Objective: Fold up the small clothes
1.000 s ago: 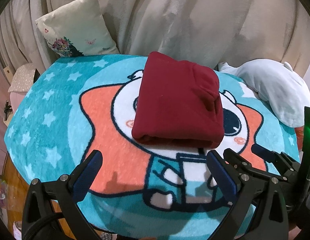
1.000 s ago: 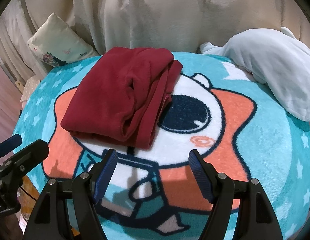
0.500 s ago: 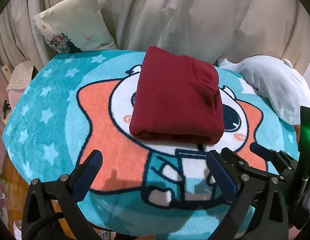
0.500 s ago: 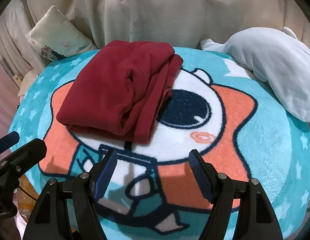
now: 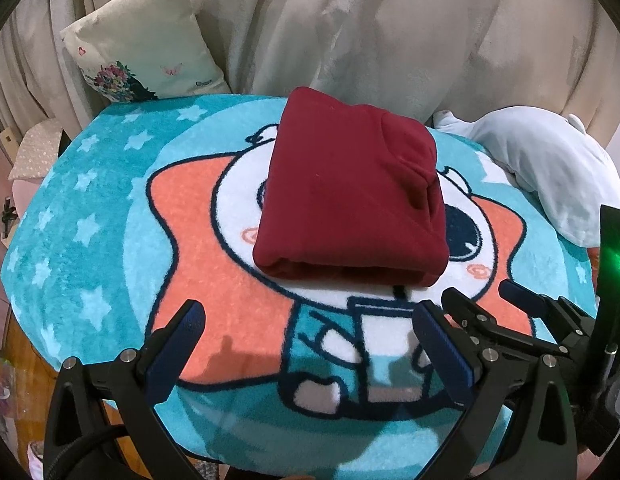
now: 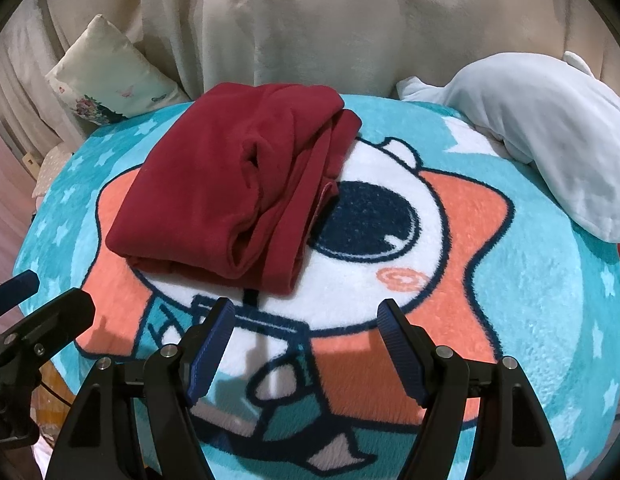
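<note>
A dark red fleece garment [image 5: 350, 196] lies folded into a thick rectangle on the cartoon blanket [image 5: 90, 216]; it also shows in the right wrist view [image 6: 238, 184], its layered edges facing right. My left gripper [image 5: 306, 324] is open and empty, hovering over the blanket just in front of the garment. My right gripper [image 6: 306, 316] is open and empty, also just in front of the garment, apart from it. The right gripper shows at the right edge of the left wrist view [image 5: 510, 308]; the left gripper shows at the left edge of the right wrist view [image 6: 38, 312].
A floral cushion [image 5: 146, 52] leans against the beige draped backrest [image 5: 370, 20] at the back left. A pale blue plush item [image 6: 542, 128] lies at the back right. The blanket's front edge drops to a wooden floor [image 5: 22, 356] at the lower left.
Both grippers have drawn back slightly from the garment, which sits a little farther away in both views. The garment has not changed shape. Both jaws stay open.
</note>
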Available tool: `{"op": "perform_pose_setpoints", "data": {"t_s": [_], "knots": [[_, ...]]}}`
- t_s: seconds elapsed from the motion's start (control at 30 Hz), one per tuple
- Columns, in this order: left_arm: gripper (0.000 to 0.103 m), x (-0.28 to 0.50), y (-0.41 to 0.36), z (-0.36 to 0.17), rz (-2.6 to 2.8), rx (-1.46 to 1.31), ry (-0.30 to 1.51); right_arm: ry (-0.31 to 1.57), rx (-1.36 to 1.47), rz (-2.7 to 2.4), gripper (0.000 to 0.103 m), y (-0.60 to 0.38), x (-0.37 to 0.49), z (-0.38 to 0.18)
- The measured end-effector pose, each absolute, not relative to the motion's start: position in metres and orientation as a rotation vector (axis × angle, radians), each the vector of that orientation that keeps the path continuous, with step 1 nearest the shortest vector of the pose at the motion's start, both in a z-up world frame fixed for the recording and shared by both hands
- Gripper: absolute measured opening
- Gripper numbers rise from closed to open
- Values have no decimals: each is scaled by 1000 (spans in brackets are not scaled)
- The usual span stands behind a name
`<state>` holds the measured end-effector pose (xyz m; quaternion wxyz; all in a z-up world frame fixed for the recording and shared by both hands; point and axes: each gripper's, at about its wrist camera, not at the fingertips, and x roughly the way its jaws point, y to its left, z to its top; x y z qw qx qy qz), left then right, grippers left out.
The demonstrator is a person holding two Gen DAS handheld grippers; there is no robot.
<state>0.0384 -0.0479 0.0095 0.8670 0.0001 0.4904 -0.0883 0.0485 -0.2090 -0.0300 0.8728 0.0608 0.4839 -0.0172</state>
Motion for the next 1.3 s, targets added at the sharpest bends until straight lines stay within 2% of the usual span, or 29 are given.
{"op": "perform_pose_setpoints", "data": {"t_s": [1.3], "knots": [[103,30,-47,26,-214,-7,969,998,118,-56,78,-206,49,-26]]}}
